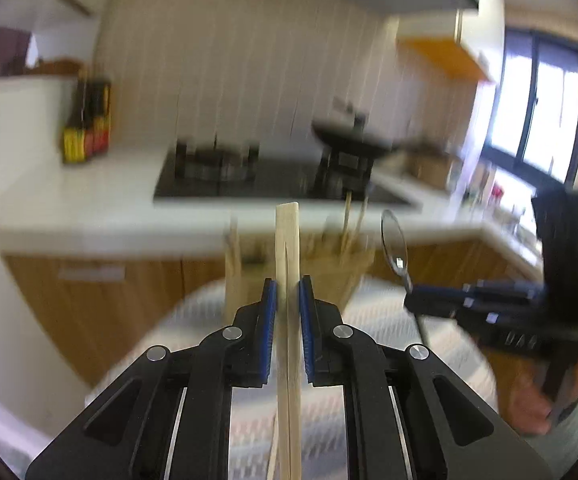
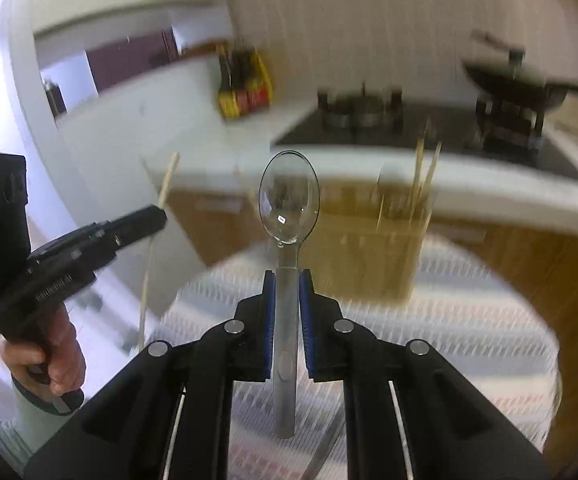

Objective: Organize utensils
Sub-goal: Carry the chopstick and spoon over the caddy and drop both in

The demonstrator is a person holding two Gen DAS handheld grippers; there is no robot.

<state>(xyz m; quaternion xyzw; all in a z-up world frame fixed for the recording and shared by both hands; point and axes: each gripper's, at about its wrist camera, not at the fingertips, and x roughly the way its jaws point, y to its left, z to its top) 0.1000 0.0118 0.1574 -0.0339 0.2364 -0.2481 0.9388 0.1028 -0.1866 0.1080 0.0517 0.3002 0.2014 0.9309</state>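
My left gripper (image 1: 287,292) is shut on a pair of wooden chopsticks (image 1: 287,248) that stick up past the fingertips. Its blue pads (image 1: 269,308) press on them from both sides. My right gripper (image 2: 287,284) is shut on the handle of a clear plastic spoon (image 2: 289,200), bowl upward. Beyond both stands a wooden utensil holder (image 2: 373,248) with more chopsticks (image 2: 425,168) in it, blurred. The holder (image 1: 329,272) sits just behind the held chopsticks in the left wrist view. The right gripper (image 1: 409,298) with the spoon (image 1: 394,246) appears at the right there; the left gripper (image 2: 165,212) appears at the left in the right wrist view.
A table with a striped cloth (image 2: 469,320) lies below both grippers. Behind it runs a white counter (image 1: 89,208) with a black hob (image 1: 225,184), a dark wok (image 2: 517,84) and sauce bottles (image 1: 87,124). A hand (image 2: 49,356) holds the left gripper's grip.
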